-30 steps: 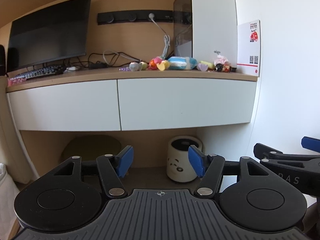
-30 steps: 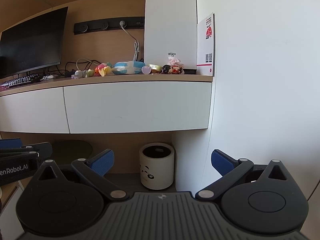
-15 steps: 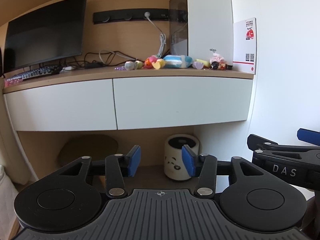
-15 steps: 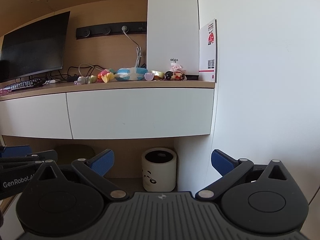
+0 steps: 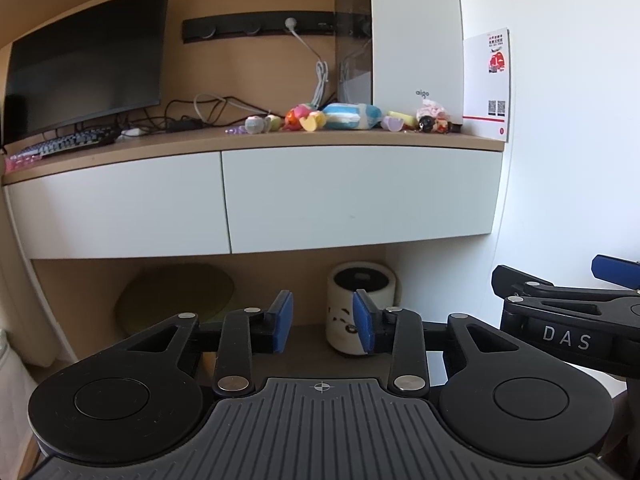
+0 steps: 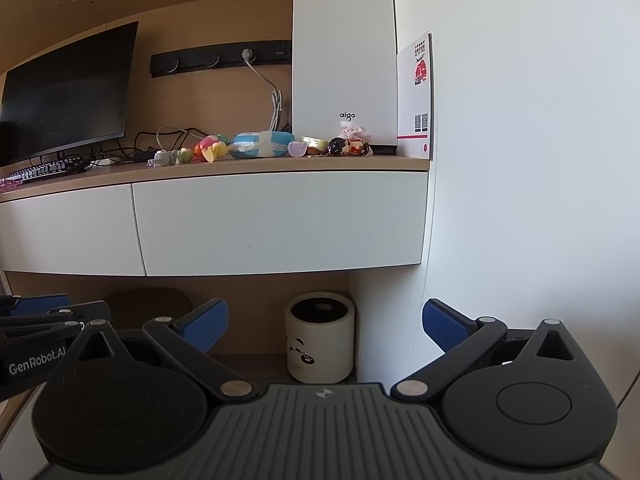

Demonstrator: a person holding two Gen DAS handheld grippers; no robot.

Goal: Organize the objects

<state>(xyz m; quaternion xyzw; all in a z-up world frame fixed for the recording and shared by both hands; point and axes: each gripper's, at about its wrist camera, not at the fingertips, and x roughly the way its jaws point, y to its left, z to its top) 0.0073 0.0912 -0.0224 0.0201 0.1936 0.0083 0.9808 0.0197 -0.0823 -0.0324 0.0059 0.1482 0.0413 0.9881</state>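
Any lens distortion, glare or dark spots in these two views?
Left wrist view: fisheye bends the white drawer fronts; the recess around the white cylindrical bin is dim. Right wrist view: the plain white wall is bright and featureless; the small colourful toys stay readable but tiny.

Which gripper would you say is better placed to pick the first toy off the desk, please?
Probably the right gripper: its jaws stand wide open and empty, and the toys sit nearly straight ahead of it. The left gripper has narrower, closing jaws with nothing between them. Both are far from the desk.
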